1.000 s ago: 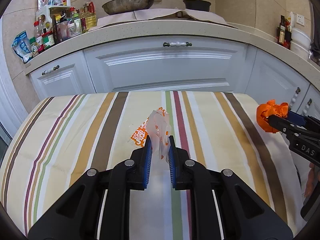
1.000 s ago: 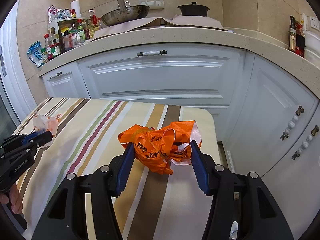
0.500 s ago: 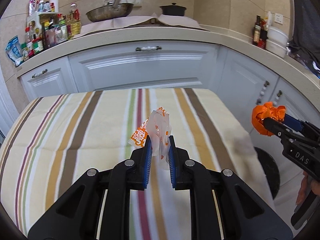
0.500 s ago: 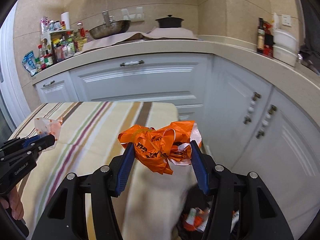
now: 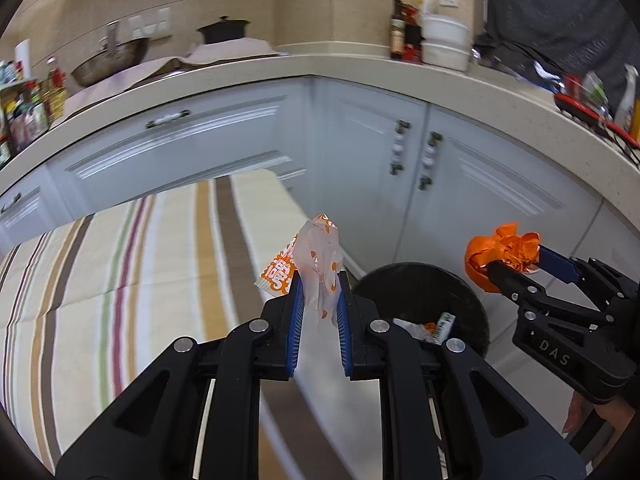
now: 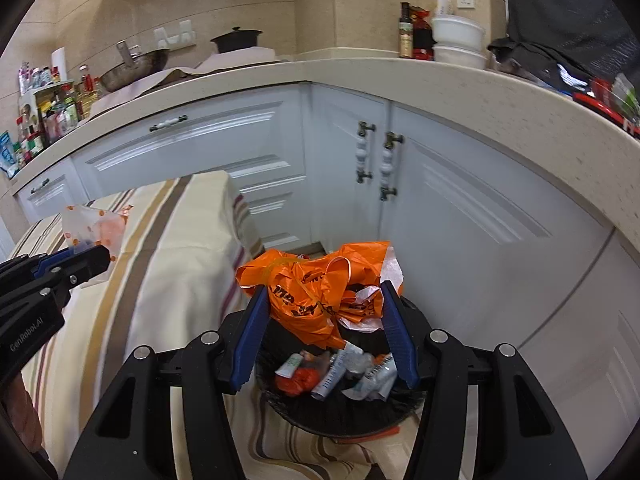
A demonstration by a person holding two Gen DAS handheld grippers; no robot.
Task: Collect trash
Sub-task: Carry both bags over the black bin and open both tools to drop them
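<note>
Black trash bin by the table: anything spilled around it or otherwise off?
Nothing stands out. The black round trash bin stands upright with wrappers and tubes inside; no litter shows on the visible floor. The right gripper holds the crumpled orange plastic bag above it; the left gripper grips the translucent orange-dotted wrapper.

Black trash bin (image 6: 340, 420) mouth unblocked directly below the right fingers (image 6: 394, 324), litter low inside, striped table (image 6: 168, 264) edge close left, white cabinet doors (image 6: 460, 216) ahead.
</note>
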